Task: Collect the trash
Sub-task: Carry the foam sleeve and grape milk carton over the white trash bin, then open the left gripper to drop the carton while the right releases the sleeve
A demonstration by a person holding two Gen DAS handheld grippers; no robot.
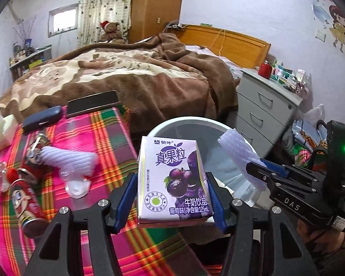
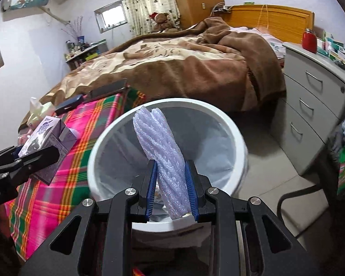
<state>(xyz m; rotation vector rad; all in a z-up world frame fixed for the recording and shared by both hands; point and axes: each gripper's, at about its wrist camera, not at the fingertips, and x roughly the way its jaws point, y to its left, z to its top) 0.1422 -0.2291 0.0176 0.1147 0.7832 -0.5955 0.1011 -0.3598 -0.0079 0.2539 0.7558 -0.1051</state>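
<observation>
1. While both pieces of trash are held aloft, the drop-off step is judged to be in hand; the right gripper [image 2: 170,184] is pinched on a white foam net sleeve [image 2: 161,156], which is held upright above the open mouth of the white bin [image 2: 232,124].
2. A purple grape milk carton [image 1: 172,179] is clamped upright between the blue pads of the left gripper [image 1: 170,197]; it is held at the table edge, with the bin rim [image 1: 163,126] seen just behind it — whether it is already over the opening cannot be told.
3. The bin is lined with a pale bag and is stood on the floor between the plaid-covered table [image 1: 99,135] and the bed [image 1: 126,73]; no trash can be made out inside it, though its bottom is largely hidden.
4. For the next move, the right jaws are expected to be spread so that the sleeve falls into the liner; being light and springy, it may cling to a pad, so a wide release is called for.
5. The carton is then to be carried further over the rim before release — a drop from the table edge would risk a miss.
6. More trash is left on the cloth: red cans [image 1: 27,197], a second foam sleeve [image 1: 69,161] and clear plastic wrap [image 1: 77,186]; further trips are judged necessary.
</observation>
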